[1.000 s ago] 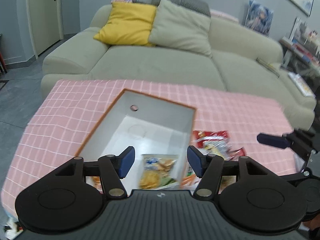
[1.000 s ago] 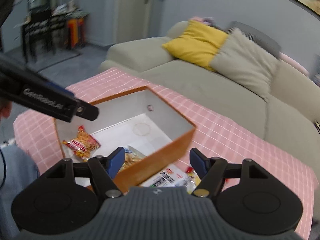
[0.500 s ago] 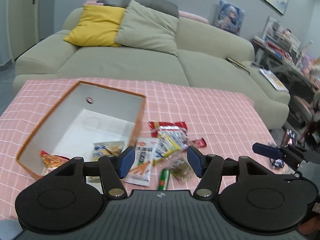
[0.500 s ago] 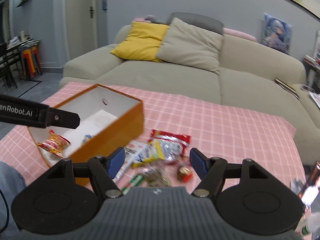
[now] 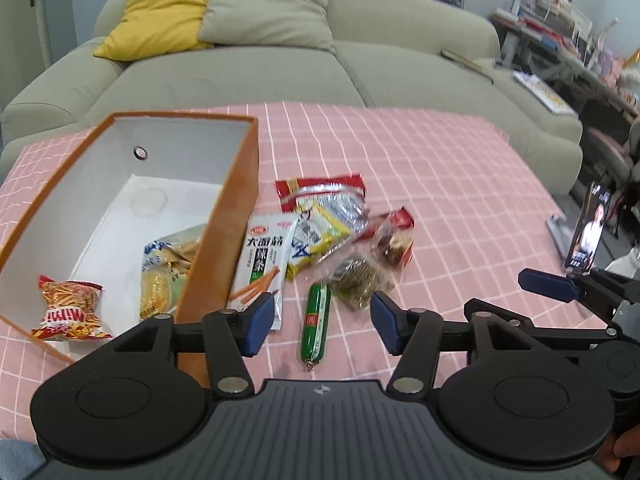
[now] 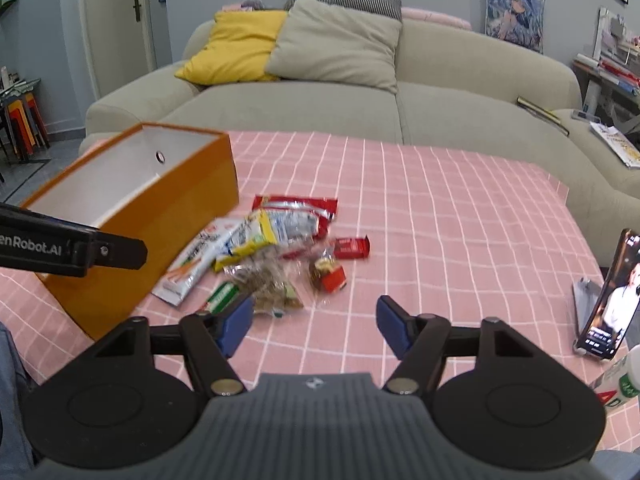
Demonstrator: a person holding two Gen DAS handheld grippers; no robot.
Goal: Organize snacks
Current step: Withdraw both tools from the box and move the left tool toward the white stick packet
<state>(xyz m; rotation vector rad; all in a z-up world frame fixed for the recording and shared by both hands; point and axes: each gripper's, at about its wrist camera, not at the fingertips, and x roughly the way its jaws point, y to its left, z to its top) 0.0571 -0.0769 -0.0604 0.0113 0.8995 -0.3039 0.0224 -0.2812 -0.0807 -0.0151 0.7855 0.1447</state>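
Observation:
An orange box [image 5: 240,184] with a white inside stands at the left of the pink checked cloth. A red chips bag [image 5: 70,308] and a yellow bag [image 5: 164,272] lie in it. Right of the box lies a pile of snacks: a white packet [image 5: 264,260], a yellow-blue packet [image 5: 320,232], a red packet [image 5: 320,190], a clear bag [image 5: 356,276] and a green sausage [image 5: 316,326]. My left gripper [image 5: 320,322] hangs over the sausage with its jaws closing, pads touching nothing. My right gripper [image 6: 316,324] is closing too, over bare cloth just short of the clear bag [image 6: 268,284].
A phone on a stand [image 6: 612,300] is propped at the cloth's right edge, with a bottle [image 6: 620,384] in front of it. A grey-green sofa [image 6: 320,100] with cushions runs behind the table. The left gripper's finger [image 6: 80,252] crosses in front of the box [image 6: 180,208] in the right wrist view.
Both views have swung from over the box to the snack pile on its right and come lower toward the cloth. Both pairs of jaws have narrowed a little.

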